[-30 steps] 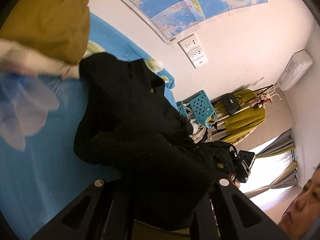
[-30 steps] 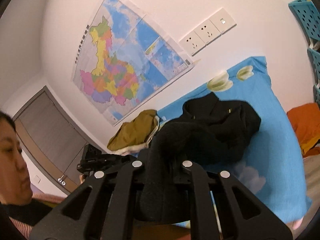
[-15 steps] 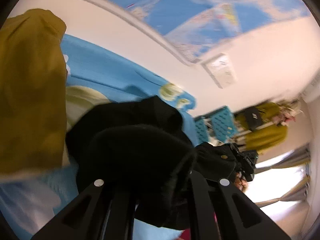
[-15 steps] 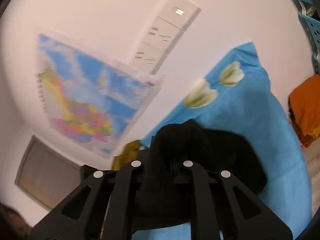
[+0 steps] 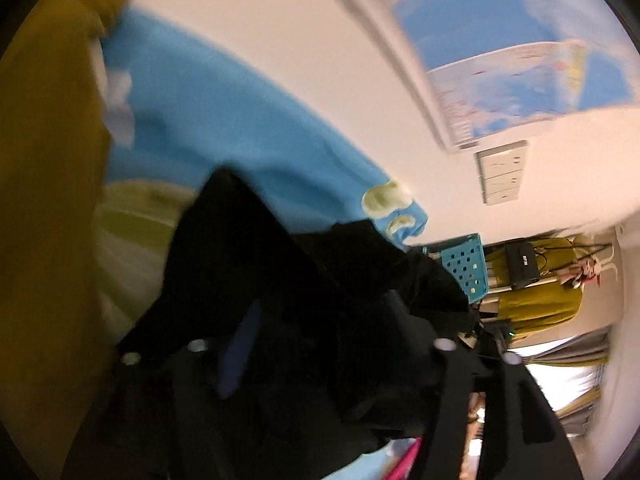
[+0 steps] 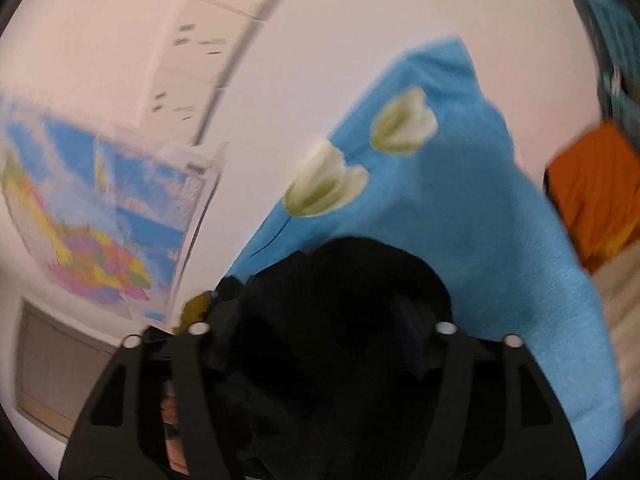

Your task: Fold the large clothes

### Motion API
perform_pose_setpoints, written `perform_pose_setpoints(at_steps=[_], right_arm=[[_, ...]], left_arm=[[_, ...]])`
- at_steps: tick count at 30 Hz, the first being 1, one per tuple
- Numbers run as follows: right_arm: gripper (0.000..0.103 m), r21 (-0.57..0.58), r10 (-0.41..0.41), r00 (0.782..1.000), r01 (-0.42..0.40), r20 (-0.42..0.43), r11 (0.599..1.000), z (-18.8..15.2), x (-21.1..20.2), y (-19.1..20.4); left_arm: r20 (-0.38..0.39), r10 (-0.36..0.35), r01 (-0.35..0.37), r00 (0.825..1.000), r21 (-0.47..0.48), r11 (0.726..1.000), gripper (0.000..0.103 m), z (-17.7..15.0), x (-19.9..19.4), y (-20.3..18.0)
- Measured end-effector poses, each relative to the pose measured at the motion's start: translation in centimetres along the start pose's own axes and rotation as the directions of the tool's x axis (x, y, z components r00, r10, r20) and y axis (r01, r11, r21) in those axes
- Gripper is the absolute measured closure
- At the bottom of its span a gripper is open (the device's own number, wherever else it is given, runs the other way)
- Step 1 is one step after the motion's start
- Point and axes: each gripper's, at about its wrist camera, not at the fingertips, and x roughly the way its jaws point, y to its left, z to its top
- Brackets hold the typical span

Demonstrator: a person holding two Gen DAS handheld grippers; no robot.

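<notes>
Left wrist view: the left gripper (image 5: 320, 344) has black coat (image 5: 304, 280) cloth bunched between its fingers and spilling forward over them. The fingers stand fairly wide apart with cloth filling the gap, so the grip appears to be a clamp on the coat, though motion blur leaves this uncertain. Ahead of the tool lies the blue sheet (image 5: 224, 120); a mustard garment (image 5: 44, 200) sits to the tool's left, and a teal crate (image 5: 464, 264) to its right.

Right wrist view: the right gripper (image 6: 320, 328) carries a thick mound of the same coat (image 6: 344, 300) between its fingers, which also read as clamped on cloth. The sheet (image 6: 460, 200) extends ahead and to the right of the tool; an orange garment (image 6: 592, 188) lies at far right.

Step in hand, as judged: a fold stroke, with both tools carrying a gripped edge of the coat forward over the rest of it, above the sheet.

Next move calls for:
1. Lower both tools together so the carried edge lands square on the coat body.
2. Keep the two grips level to avoid a skewed fold.
3. Release only once the cloth rests flat, then draw the fingers clear without dragging the layer.
</notes>
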Motion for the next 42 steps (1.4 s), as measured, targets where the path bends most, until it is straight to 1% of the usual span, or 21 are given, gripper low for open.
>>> perform_pose_setpoints(at_steps=[2, 5, 8, 12, 15, 16, 18, 19, 21, 22, 25, 26, 28, 30, 33, 36, 38, 39, 40, 41, 42], right_arm=[[0.014, -0.066, -0.020, 0.999, 0.023, 0.047, 0.998, -0.6, -1.2, 1.2], [0.016, -0.176, -0.050, 0.996, 0.061, 0.070, 0.982, -2.0, -2.0, 3.2], [0.018, -0.381, -0.123, 0.992, 0.114, 0.000, 0.918, -4.4, 0.2, 6.9], [0.029, -0.614, -0.239, 0.967, 0.136, -0.087, 0.777, -7.9, 5.3, 11.2], [0.032, -0.686, -0.301, 0.948, 0.150, -0.105, 0.712, -9.3, 8.3, 12.3], [0.036, -0.701, -0.324, 0.941, 0.168, -0.095, 0.693, -9.5, 8.9, 12.3], [0.068, -0.734, -0.374, 0.924, 0.200, -0.079, 0.649, -9.7, 9.9, 12.2], [0.080, -0.734, -0.379, 0.922, 0.206, -0.075, 0.647, -9.5, 10.0, 12.1], [0.094, -0.714, -0.330, 0.943, 0.207, -0.035, 0.669, -8.7, 8.5, 12.3], [0.094, -0.698, -0.280, 0.960, 0.190, -0.016, 0.691, -8.3, 7.4, 12.5], [0.095, -0.628, -0.114, 0.990, 0.140, 0.083, 0.765, -6.5, 3.9, 13.0], [0.094, -0.598, -0.083, 0.991, 0.130, 0.106, 0.790, -6.0, 3.5, 12.7], [0.093, -0.572, -0.133, 0.986, 0.166, 0.100, 0.803, -5.6, 5.2, 12.0], [0.092, -0.557, -0.229, 0.972, 0.217, 0.050, 0.802, -5.5, 7.9, 11.0], [0.085, -0.548, -0.342, 0.939, 0.263, -0.044, 0.794, -5.6, 11.8, 9.0], [0.070, -0.535, -0.358, 0.932, 0.272, -0.061, 0.800, -5.7, 11.7, 8.5], [0.056, -0.517, -0.350, 0.936, 0.277, -0.047, 0.810, -5.4, 10.4, 8.5], [0.056, -0.515, -0.333, 0.943, 0.272, -0.027, 0.813, -5.2, 9.2, 8.7], [0.055, -0.513, -0.301, 0.954, 0.254, -0.008, 0.820, -5.1, 7.7, 8.7], [0.051, -0.508, -0.272, 0.962, 0.238, 0.008, 0.828, -5.2, 6.2, 8.5], [0.049, -0.503, -0.249, 0.968, 0.228, 0.026, 0.833, -5.2, 4.6, 8.4]], left_arm=[[0.055, 0.033, -0.036, 0.998, 0.054, 0.998, 0.039, -1.1, -1.5, -0.4], [0.099, 0.119, -0.135, 0.988, 0.180, 0.974, 0.039, -3.1, -2.2, -2.3], [0.085, 0.211, -0.228, 0.974, 0.387, 0.893, 0.038, -5.7, -0.1, -6.6], [0.060, 0.257, -0.243, 0.964, 0.581, 0.776, 0.028, -8.1, 4.0, -11.7], [0.041, 0.297, -0.256, 0.954, 0.627, 0.736, 0.029, -8.7, 6.9, -12.9], [0.027, 0.309, -0.256, 0.951, 0.629, 0.734, 0.033, -8.7, 7.9, -13.0], [0.058, 0.368, -0.319, 0.928, 0.635, 0.704, 0.072, -8.4, 9.8, -12.7], [0.062, 0.396, -0.345, 0.916, 0.624, 0.701, 0.085, -8.0, 10.4, -12.2], [0.053, 0.365, -0.324, 0.929, 0.594, 0.737, 0.091, -7.1, 10.2, -11.5], [0.058, 0.302, -0.280, 0.952, 0.568, 0.774, 0.092, -6.5, 9.0, -11.3], [0.122, 0.140, -0.184, 0.983, 0.525, 0.831, 0.093, -5.2, 5.0, -11.9], [0.140, 0.107, -0.165, 0.984, 0.525, 0.835, 0.093, -4.9, 4.1, -12.2], [0.164, 0.089, -0.164, 0.982, 0.530, 0.832, 0.093, -4.4, 3.5, -12.8], [0.154, 0.176, -0.232, 0.972, 0.536, 0.812, 0.093, -3.9, 5.6, -12.4], [0.108, 0.366, -0.366, 0.924, 0.520, 0.772, 0.092, -3.3, 10.7, -9.8], [0.057, 0.387, -0.365, 0.920, 0.483, 0.796, 0.090, -2.8, 12.1, -7.8], [0.058, 0.372, -0.354, 0.926, 0.468, 0.810, 0.085, -2.5, 11.2, -7.9], [0.078, 0.358, -0.351, 0.930, 0.471, 0.810, 0.078, -2.7, 10.3, -8.1], [0.109, 0.347, -0.355, 0.931, 0.481, 0.801, 0.067, -3.0, 9.4, -8.5], [0.171, 0.335, -0.375, 0.927, 0.489, 0.787, 0.045, -3.5, 7.6, -8.9], [0.206, 0.316, -0.377, 0.926, 0.499, 0.780, 0.042, -4.2, 6.4, -9.3]])
